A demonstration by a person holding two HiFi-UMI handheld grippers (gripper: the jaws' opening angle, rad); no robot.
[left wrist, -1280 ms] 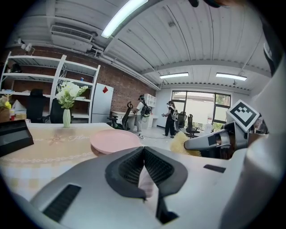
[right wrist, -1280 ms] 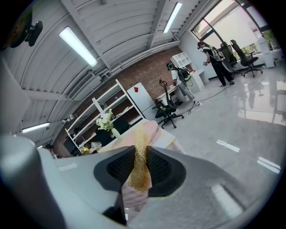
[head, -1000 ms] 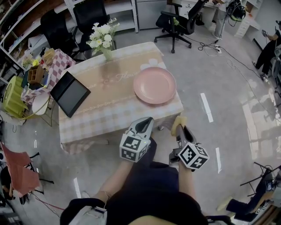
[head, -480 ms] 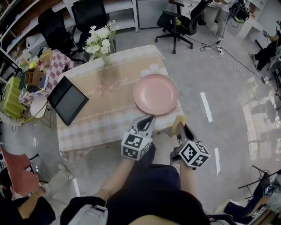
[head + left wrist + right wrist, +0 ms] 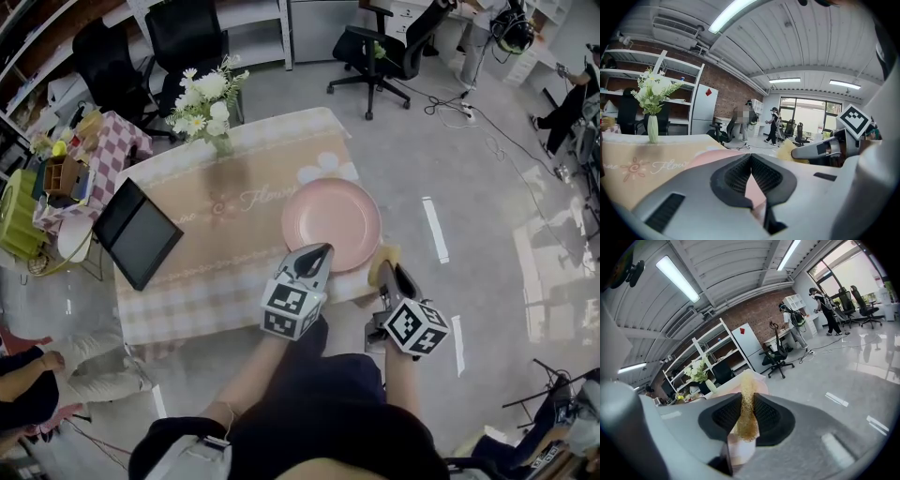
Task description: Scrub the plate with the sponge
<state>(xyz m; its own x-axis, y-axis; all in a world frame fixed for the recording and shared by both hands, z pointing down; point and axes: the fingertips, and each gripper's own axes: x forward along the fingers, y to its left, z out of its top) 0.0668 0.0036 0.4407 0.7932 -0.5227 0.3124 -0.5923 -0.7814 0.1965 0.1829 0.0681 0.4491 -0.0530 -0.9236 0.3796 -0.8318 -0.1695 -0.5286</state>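
- Your right gripper [image 5: 388, 271] has its jaws clamped on the yellow sponge [image 5: 382, 259]. It sits at the worktop's near right corner, just beside the pink plate [image 5: 331, 223].
- Your left gripper [image 5: 317, 253] has its jaws pressed together with only air between them, and the tip is over the plate's near rim.
- The plate lies flat on the near right part of the worktop [image 5: 202, 286].
- A dark tablet [image 5: 138, 232] lies well to the left, and a vase of white flowers [image 5: 208, 101] stands at the far edge — both well apart from the plate.
- A pale cloth with a checked border covers the worktop.
- Around it is grey floor [image 5: 487, 178] with white tape marks [image 5: 434, 230], and a black office chair [image 5: 382, 45] stands beyond the far side — a cluttered side table [image 5: 70, 164] stands to the left.
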